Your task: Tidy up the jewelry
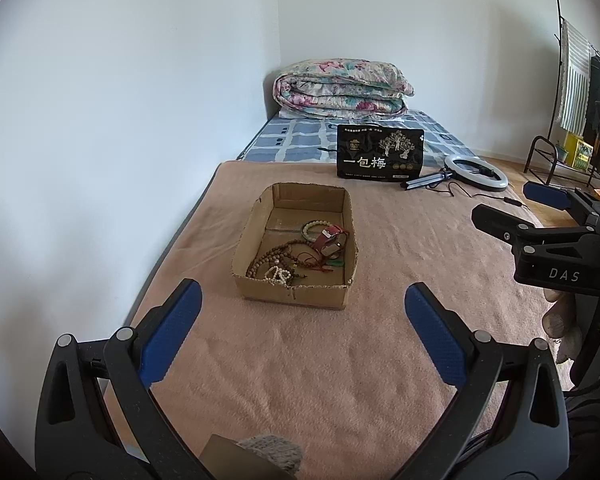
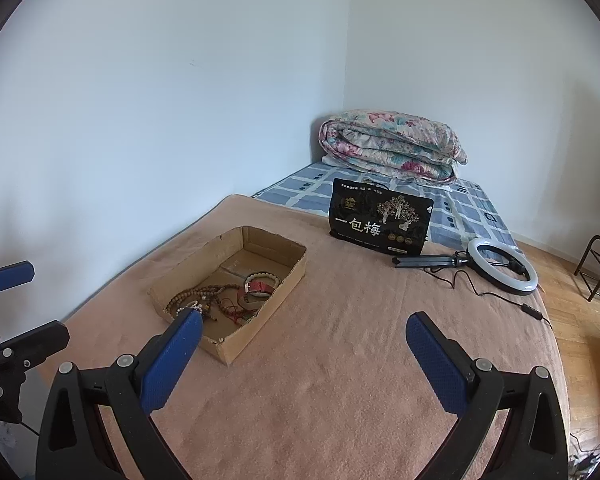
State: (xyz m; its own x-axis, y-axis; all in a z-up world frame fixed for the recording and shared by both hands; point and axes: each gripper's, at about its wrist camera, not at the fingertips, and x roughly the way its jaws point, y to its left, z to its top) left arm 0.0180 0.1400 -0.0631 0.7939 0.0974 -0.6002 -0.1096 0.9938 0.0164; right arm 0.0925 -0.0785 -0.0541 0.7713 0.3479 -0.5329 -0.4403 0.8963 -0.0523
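Ahead of the blue-padded jaws, a plain brown cardboard box [image 1: 296, 240] holds brown wooden beads [image 1: 268, 258], a pale green bead bracelet [image 1: 314, 226] and a red strap [image 1: 332, 238]. It sits on a pinkish blanket [image 1: 340, 360]. Beyond lie a black bag with white lettering [image 1: 380, 154] and a floral quilt [image 1: 340, 88].

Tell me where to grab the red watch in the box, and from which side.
Probably best from above, closing on the upper strap loop of the red watch. It lies on top of the pile, against the right wall of the box, so a side approach is blocked. Pinch across the strap's width; brown beads beside it could snag.
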